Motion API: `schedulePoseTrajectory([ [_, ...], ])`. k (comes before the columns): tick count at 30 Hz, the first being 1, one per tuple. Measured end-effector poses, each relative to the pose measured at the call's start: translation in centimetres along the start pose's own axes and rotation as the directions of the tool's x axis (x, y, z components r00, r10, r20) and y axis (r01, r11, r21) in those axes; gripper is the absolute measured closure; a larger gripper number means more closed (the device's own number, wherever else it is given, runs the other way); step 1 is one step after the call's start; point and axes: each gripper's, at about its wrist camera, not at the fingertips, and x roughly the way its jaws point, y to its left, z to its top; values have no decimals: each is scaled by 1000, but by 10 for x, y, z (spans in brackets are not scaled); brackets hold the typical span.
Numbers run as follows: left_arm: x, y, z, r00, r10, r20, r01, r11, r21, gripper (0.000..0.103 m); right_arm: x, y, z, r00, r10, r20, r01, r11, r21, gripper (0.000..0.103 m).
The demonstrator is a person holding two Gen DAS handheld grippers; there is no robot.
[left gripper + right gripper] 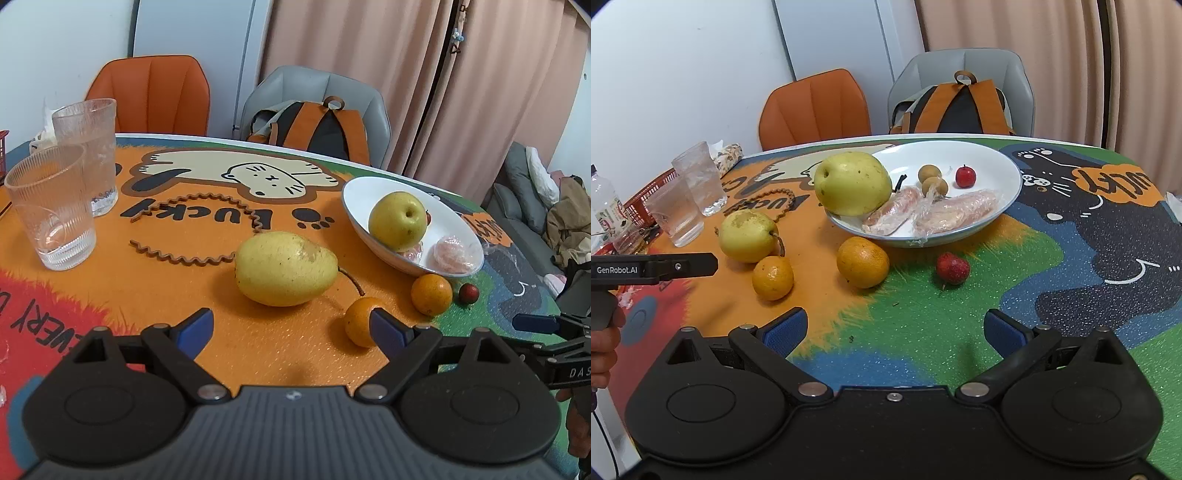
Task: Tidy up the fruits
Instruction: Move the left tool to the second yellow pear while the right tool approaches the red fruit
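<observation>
A white bowl (pixel 997 162) holds a yellow-green pear (pixel 852 188), wrapped pink pieces (pixel 955 212), two small brown fruits (pixel 932 179) and a small red fruit (pixel 966 176). On the mat lie a second yellow pear (pixel 284 268), two oranges (pixel 431 293) (pixel 359 320) and a red berry (pixel 953 267). My left gripper (pixel 295 328) stands open just short of the loose pear, its right pad in front of the nearer orange. My right gripper (pixel 895 330) is open over the green patch, with nothing between its fingers.
Two ribbed glasses (pixel 55 206) (pixel 90 147) stand at the left, with a wavy brown band (pixel 192 229) on the mat (pixel 110 288). A red basket (pixel 646 201) and a bottle (pixel 605 206) sit at the far left. An orange chair (pixel 151 96) and a grey chair with a backpack (pixel 314 125) stand behind the table.
</observation>
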Motion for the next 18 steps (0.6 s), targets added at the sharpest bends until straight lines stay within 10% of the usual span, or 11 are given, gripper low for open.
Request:
schedulePoseTrajectory([
  [18,5,17,-1,1000,-8,-6,8,1000,19,13,28,-5,8,999,-34,-1,34,999,3,28],
])
